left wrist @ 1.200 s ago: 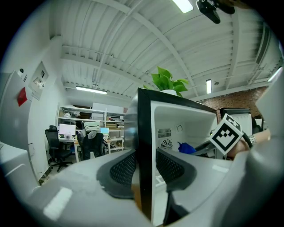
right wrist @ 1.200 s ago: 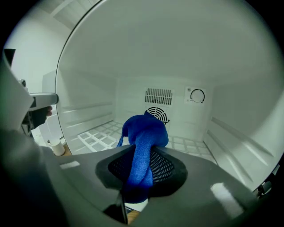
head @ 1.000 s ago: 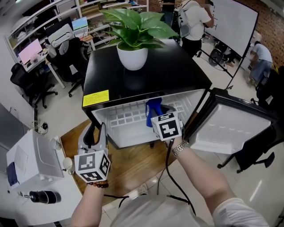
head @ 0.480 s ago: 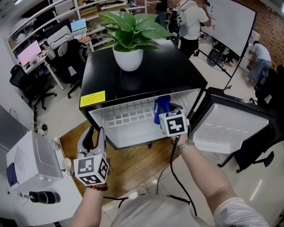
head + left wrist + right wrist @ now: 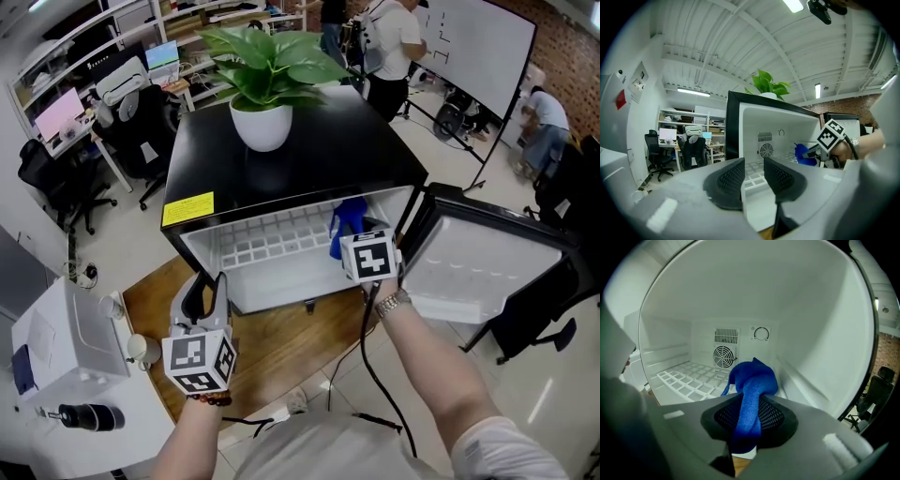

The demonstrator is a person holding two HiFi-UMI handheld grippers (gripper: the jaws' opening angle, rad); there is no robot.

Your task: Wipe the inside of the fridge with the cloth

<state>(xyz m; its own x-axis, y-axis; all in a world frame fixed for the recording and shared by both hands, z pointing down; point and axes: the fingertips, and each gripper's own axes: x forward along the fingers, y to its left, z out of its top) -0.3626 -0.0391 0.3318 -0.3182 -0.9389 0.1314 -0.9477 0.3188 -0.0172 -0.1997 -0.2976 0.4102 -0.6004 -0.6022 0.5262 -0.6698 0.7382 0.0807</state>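
Note:
A black mini fridge (image 5: 300, 159) stands with its door (image 5: 478, 267) swung open to the right, showing a white inside with a wire shelf (image 5: 689, 378). My right gripper (image 5: 350, 234) is at the right side of the opening, shut on a blue cloth (image 5: 349, 216) whose bunched end (image 5: 753, 376) hangs just in front of the right wall. My left gripper (image 5: 204, 295) is low, outside the fridge's left front corner. Its jaws have just been closing a little and stand open with nothing between the pads (image 5: 733, 178).
A potted plant (image 5: 262, 84) sits on the fridge's top. A fan grille (image 5: 723, 355) and a dial are on the back wall. The fridge stands on a wooden board (image 5: 272, 342). A white machine (image 5: 66, 337) is at the left; office chairs, desks and people are behind.
My right gripper has carried the blue cloth from the middle of the opening toward the right wall. The left gripper has shifted slightly.

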